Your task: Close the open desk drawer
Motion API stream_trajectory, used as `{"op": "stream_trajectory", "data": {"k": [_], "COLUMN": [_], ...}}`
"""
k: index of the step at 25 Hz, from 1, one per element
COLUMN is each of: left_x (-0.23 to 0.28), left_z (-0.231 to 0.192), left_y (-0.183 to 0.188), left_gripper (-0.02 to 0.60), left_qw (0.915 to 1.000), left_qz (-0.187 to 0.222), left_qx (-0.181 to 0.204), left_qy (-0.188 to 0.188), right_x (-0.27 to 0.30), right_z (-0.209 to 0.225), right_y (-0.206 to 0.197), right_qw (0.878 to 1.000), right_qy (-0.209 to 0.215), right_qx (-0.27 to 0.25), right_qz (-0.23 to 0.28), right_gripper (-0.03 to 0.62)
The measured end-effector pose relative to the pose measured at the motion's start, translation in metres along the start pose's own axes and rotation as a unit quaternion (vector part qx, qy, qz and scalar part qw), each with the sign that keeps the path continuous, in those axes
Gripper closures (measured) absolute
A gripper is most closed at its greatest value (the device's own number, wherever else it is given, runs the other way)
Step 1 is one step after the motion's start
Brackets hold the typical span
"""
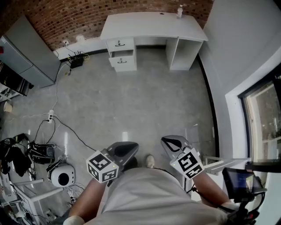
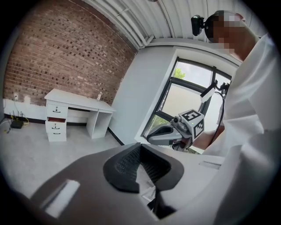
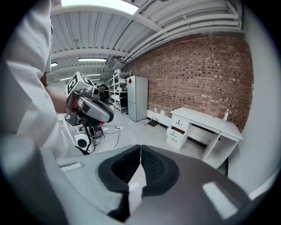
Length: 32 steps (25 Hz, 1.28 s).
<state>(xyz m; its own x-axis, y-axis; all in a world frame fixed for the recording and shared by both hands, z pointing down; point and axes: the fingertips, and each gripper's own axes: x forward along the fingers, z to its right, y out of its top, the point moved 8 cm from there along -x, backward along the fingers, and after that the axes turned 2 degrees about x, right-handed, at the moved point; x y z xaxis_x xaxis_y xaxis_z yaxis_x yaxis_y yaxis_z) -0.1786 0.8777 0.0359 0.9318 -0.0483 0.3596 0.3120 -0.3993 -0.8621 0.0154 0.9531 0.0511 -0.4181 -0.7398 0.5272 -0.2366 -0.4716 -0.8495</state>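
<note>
At the bottom of the head view, close against our body, we hold both grippers side by side and a little apart, pointing forward. Our left forearm [image 1: 90, 193] and right forearm [image 1: 213, 193] angle in from the lower corners. Our hands are hidden behind the marker cubes.

The left gripper [image 1: 126, 148] has its jaws pressed together at the tips, with nothing between the pads. The right gripper [image 1: 172, 143] is the same, its pads meeting and empty. Neither touches anything.

Well apart from us, across the grey floor [image 1: 145, 101], the white desk [image 1: 153, 24] stands against the brick wall [image 1: 88, 15]. A small bottle [image 1: 179, 11] stands upright near the right end of its top. In the stack of drawers at the desk's left end, the open drawer [image 1: 122, 61] is the middle one, its front standing forward of the drawer above. Its inside is too small for us to make out, and in the head view it covers whatever sits below it.
</note>
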Motion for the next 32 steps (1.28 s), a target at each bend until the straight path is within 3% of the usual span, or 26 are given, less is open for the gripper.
{"op": "stream_trajectory", "data": {"k": [5, 11, 22, 27, 32], "left_x": [0.033, 0.075, 0.142, 0.161, 0.189], "left_z": [-0.031, -0.112, -0.294, -0.348, -0.405], "left_y": [0.011, 0.026, 0.120, 0.140, 0.148], "left_gripper": [0.577, 0.562, 0.545, 0.545, 0.545], "left_qw": [1.0000, 0.9997, 0.9975, 0.9977, 0.9929], "left_qz": [-0.007, -0.005, -0.003, 0.015, 0.048], "left_qx": [0.002, 0.005, 0.000, -0.039, -0.108], "left_qy": [0.000, -0.022, -0.071, -0.054, -0.016], "right_x": [0.021, 0.085, 0.204, 0.244, 0.294], "right_z": [0.038, 0.096, 0.220, 0.268, 0.335], "right_y": [0.004, 0.022, 0.149, 0.176, 0.191], "right_qw": [1.000, 1.000, 1.000, 0.999, 0.995], "right_qy": [0.017, 0.018, 0.008, 0.032, 0.079], "right_qx": [-0.002, -0.009, -0.024, -0.038, -0.049], "right_qz": [-0.006, -0.013, -0.010, -0.015, -0.020], "right_gripper": [0.569, 0.565, 0.565, 0.565, 0.565]}}
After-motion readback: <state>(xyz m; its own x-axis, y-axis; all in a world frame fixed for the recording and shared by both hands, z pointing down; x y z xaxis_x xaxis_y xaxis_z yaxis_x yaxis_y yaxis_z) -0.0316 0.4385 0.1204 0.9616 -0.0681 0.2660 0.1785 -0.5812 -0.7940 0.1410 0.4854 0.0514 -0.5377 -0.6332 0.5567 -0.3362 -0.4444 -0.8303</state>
